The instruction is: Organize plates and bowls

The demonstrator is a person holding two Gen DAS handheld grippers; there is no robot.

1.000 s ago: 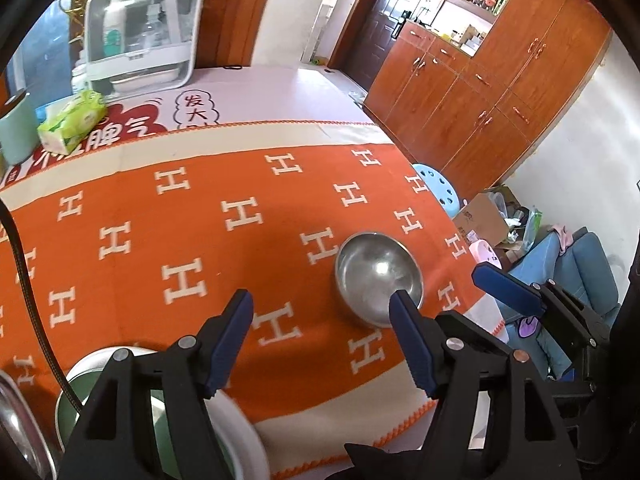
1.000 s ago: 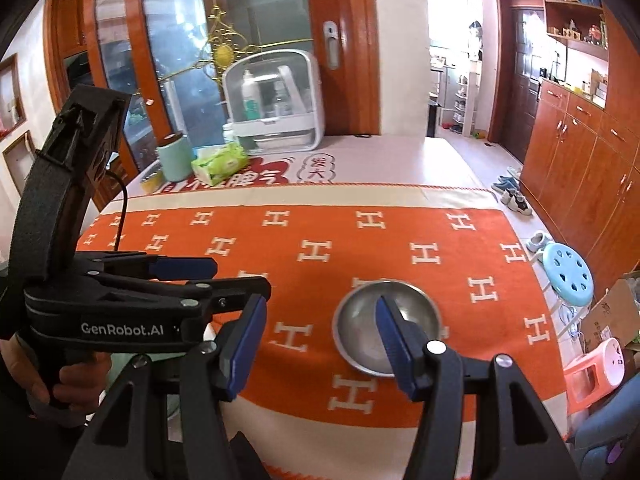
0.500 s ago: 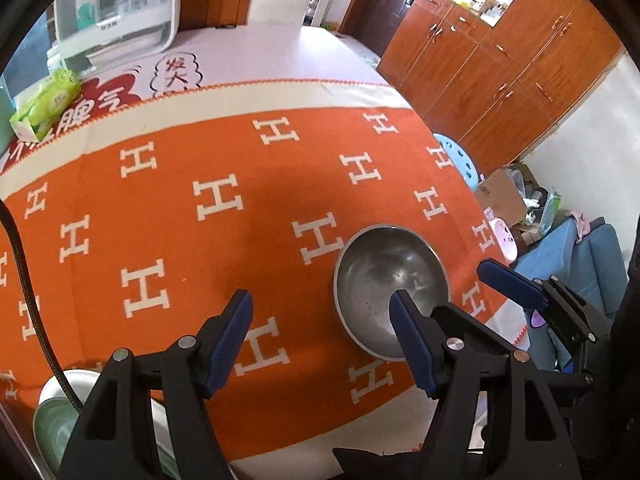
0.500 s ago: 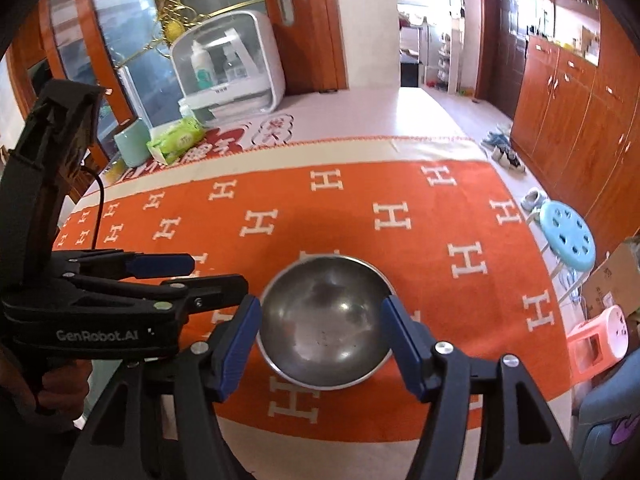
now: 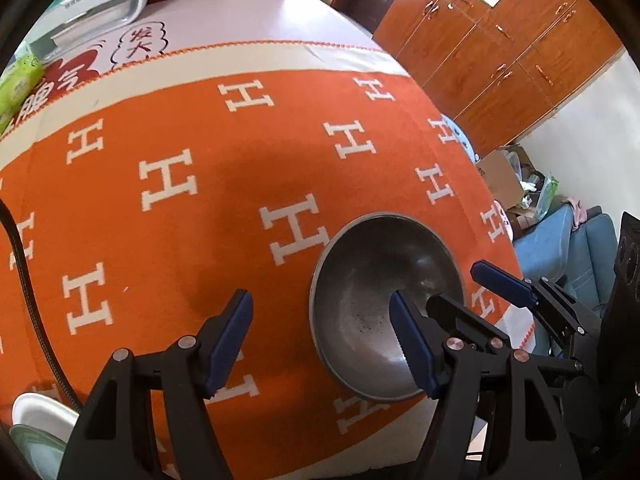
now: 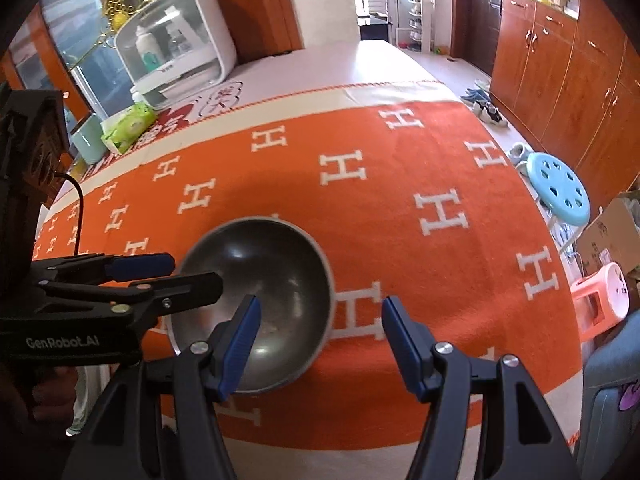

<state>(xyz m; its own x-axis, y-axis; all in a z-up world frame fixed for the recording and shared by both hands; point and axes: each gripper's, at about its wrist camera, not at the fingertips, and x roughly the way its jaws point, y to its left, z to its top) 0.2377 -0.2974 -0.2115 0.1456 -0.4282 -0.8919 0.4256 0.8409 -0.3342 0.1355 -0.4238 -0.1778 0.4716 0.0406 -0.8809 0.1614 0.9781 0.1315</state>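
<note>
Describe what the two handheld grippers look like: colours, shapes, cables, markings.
Both are black plastic clamp-style tools. The left gripper and the right gripper each have two angled arms with silver rivets and ridged blue pads. White "GenRobot.AI" lettering marks the left one's body, and a black braided cable runs beside it.

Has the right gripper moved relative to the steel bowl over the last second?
Yes. The right gripper has come down toward the steel bowl, which now looms larger, and shifted right: one finger is over the bowl, the other over the orange cloth.
</note>
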